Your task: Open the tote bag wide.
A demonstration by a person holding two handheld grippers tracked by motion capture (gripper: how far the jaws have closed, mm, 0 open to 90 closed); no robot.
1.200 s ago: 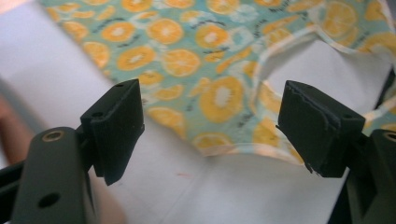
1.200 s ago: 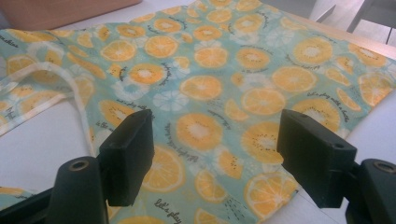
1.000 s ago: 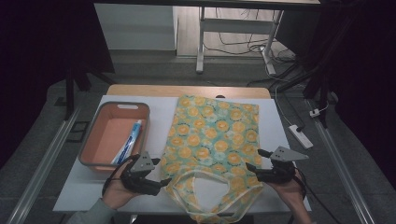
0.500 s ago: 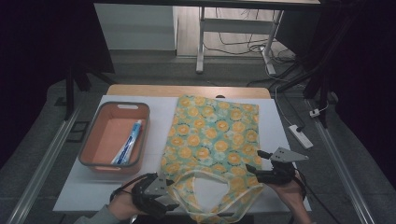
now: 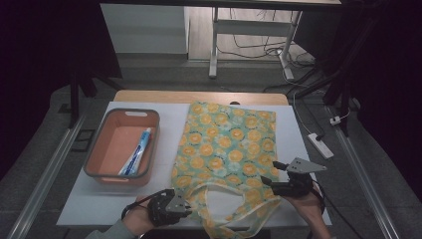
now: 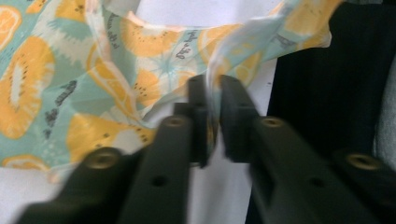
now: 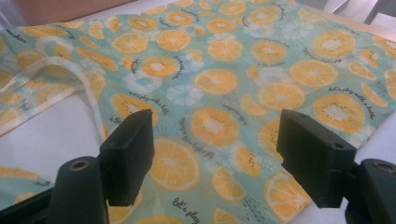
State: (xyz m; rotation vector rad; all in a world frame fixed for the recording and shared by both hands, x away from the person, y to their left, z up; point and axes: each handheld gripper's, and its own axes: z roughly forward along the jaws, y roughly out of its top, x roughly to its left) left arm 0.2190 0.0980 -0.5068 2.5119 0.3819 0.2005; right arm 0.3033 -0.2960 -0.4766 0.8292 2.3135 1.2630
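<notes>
far left on the white table: orange tray with a toothpaste tube lying inside, untouched, well apart from both grippers.

near the front edge, left of middle: left gripper with jaws nearly closed, pinching a thin pale handle strap of the fruit-print tote bag; strap runs straight up out of the gap. seen from above at, just beside the bag's near left corner.

middle: bag flat on the table, mouth and handle loops toward the person, far end near the table's back.

right: right gripper over the bag's near right edge, jaws wide apart in the right gripper view, cloth between them, nothing gripped.

likely step: taking hold of the bag's mouth, left side secured, right side not yet. next move calls for lowering the right jaws onto the top layer or handle alone, then closing and lifting apart to open the mouth.
</notes>
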